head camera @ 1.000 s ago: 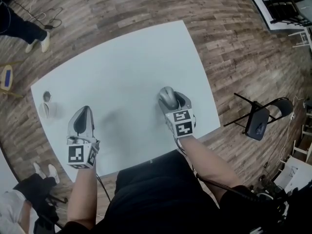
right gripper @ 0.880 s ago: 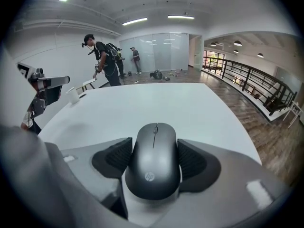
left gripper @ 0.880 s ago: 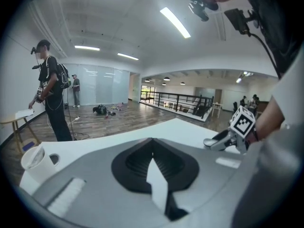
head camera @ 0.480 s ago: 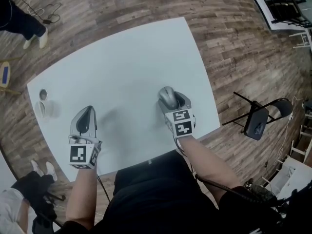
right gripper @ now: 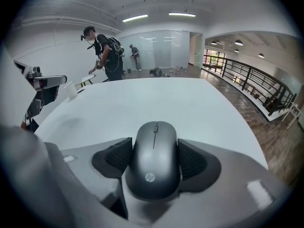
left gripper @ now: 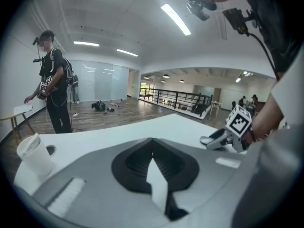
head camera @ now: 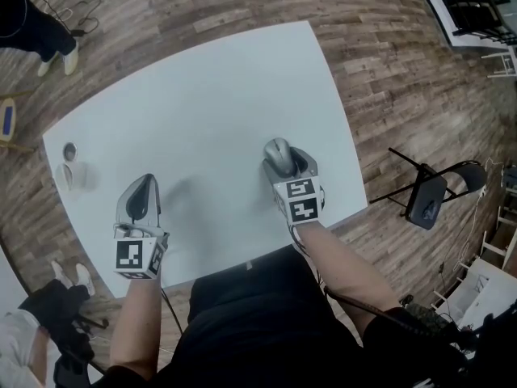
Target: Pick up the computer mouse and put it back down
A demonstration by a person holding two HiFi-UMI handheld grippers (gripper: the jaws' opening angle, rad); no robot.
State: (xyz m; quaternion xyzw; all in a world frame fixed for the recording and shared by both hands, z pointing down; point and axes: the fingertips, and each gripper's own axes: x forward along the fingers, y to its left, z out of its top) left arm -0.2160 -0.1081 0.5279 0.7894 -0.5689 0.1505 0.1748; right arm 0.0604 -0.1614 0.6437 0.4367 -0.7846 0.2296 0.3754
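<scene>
Nothing has moved; the right hand-held gripper [right gripper: 154, 145] stays clamped on the computer mouse [right gripper: 153, 167]; the left hand-held gripper [left gripper: 152, 139] is closed, empty. Setting down remains.

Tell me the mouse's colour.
The mouse is dark grey, clearest in the right gripper view.

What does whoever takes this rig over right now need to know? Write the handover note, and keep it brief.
Left gripper: jaws together, nothing between them, over the near-left part of the table.
Right gripper: jaws shut on the computer mouse, one pad on each side, scroll wheel end pointing away from the person.
Mouse position: over the table's near-right part. Whether it is clear of the surface cannot be told.
Done: the grasp.
Left: lift it if it is not up yet, set it back on the table, open the jaws.
A white cup stands by the table's left corner, well away from both grippers.
</scene>
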